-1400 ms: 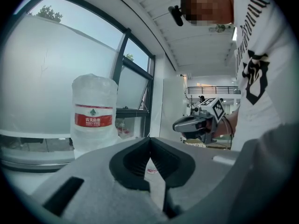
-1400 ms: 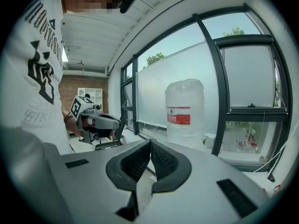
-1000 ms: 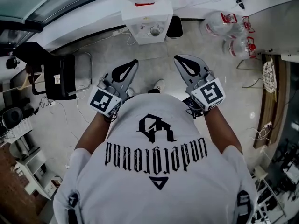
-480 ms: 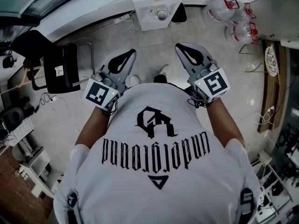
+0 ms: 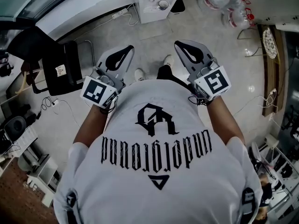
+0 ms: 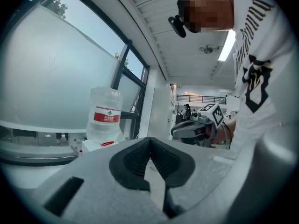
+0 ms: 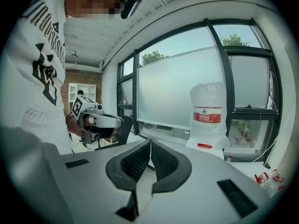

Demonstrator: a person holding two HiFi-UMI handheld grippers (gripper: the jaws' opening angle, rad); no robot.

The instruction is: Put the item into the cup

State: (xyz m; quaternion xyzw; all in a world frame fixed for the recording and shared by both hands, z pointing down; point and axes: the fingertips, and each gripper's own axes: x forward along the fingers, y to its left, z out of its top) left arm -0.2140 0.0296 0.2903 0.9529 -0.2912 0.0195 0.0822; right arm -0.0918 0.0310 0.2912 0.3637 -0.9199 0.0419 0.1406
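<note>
No cup and no item shows in any view. A person in a white printed T-shirt (image 5: 156,143) holds both grippers out in front of the chest, above a tiled floor (image 5: 149,43). My left gripper (image 5: 129,47) is shut with nothing between its pads; its closed tip shows in the left gripper view (image 6: 149,139). My right gripper (image 5: 178,44) is also shut and empty, its tip closed in the right gripper view (image 7: 150,142). Each gripper appears in the other's view: the right one (image 6: 196,127) and the left one (image 7: 96,120).
A white water dispenser (image 5: 156,3) stands ahead by the window wall, with its big bottle (image 6: 105,115) (image 7: 208,120) on top. Empty water jugs (image 5: 229,10) lie at the far right. A black chair (image 5: 58,69) stands to the left. Shelving and cables line both sides.
The dispenser has slid toward the top of the head view, as if the person moved back from it. Both grippers stayed shut and level in front of the chest.
</note>
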